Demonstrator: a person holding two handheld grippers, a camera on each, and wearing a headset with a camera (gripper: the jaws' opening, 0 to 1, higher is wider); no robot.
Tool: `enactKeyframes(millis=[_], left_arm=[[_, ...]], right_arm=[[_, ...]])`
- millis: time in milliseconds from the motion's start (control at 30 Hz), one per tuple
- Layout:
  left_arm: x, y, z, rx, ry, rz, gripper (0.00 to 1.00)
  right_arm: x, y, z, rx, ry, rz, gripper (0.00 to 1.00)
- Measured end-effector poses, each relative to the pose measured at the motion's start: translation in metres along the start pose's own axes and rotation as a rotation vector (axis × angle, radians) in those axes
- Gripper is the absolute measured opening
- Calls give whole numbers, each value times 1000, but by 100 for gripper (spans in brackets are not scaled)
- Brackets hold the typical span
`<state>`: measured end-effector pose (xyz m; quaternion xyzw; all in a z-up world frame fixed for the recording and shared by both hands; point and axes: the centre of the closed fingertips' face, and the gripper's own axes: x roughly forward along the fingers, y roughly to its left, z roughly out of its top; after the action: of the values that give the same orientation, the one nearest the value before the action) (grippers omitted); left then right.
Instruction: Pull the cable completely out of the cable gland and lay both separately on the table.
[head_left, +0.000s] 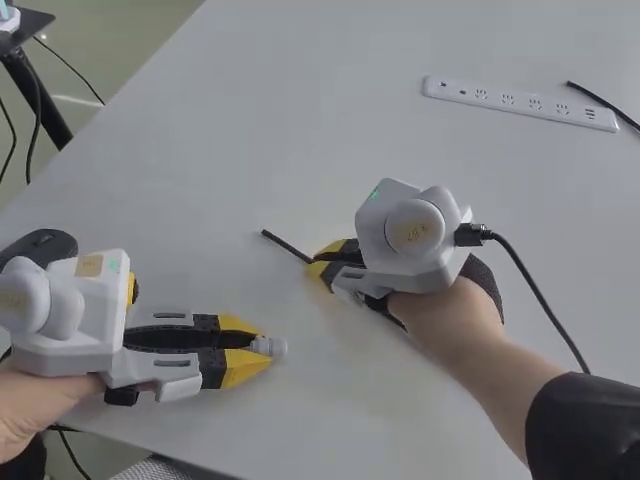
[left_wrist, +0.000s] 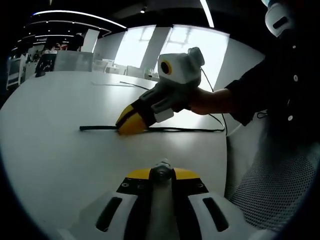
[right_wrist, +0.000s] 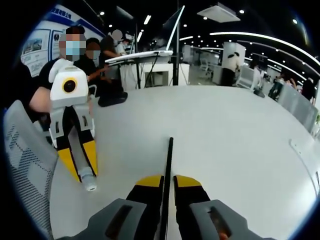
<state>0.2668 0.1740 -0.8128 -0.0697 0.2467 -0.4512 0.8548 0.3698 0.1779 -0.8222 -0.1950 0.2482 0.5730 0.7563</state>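
You are holding the cable gland (head_left: 272, 347) in the left gripper (head_left: 256, 349), jaws clenched on its small, pale, rounded plastic body, low over the counter (head_left: 300, 100) near its front edge. The gland is looking free of the cable, so the step in hand is probably the laying down. Lower it until it is touching the smooth matte white surface before releasing, since a round part like this is likely to roll. Apart to the right, the thin black cable (head_left: 285, 245) is running low along the counter, and the right gripper (head_left: 322, 262) is pinching it between its yellow tips. Open those jaws only once the cable is lying flat, then lift straight away so the limp cord isn't dragged toward the gland. Farther right, a white power strip (head_left: 520, 103) is lying flat.
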Motion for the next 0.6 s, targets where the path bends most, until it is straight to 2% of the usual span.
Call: enactKeyframes(millis=[267,367,600], left_arm=[[0,3,1,9,-21,20,16],[0,3,2,-21,-28,17,16],[-1,2,3,-46,-40,17,17]], right_arm=[[1,-2,0,7,-4,-7,11],[1,-2,0,10,-4,-8,13],[-1,-2,-1,14,0,-10,15]])
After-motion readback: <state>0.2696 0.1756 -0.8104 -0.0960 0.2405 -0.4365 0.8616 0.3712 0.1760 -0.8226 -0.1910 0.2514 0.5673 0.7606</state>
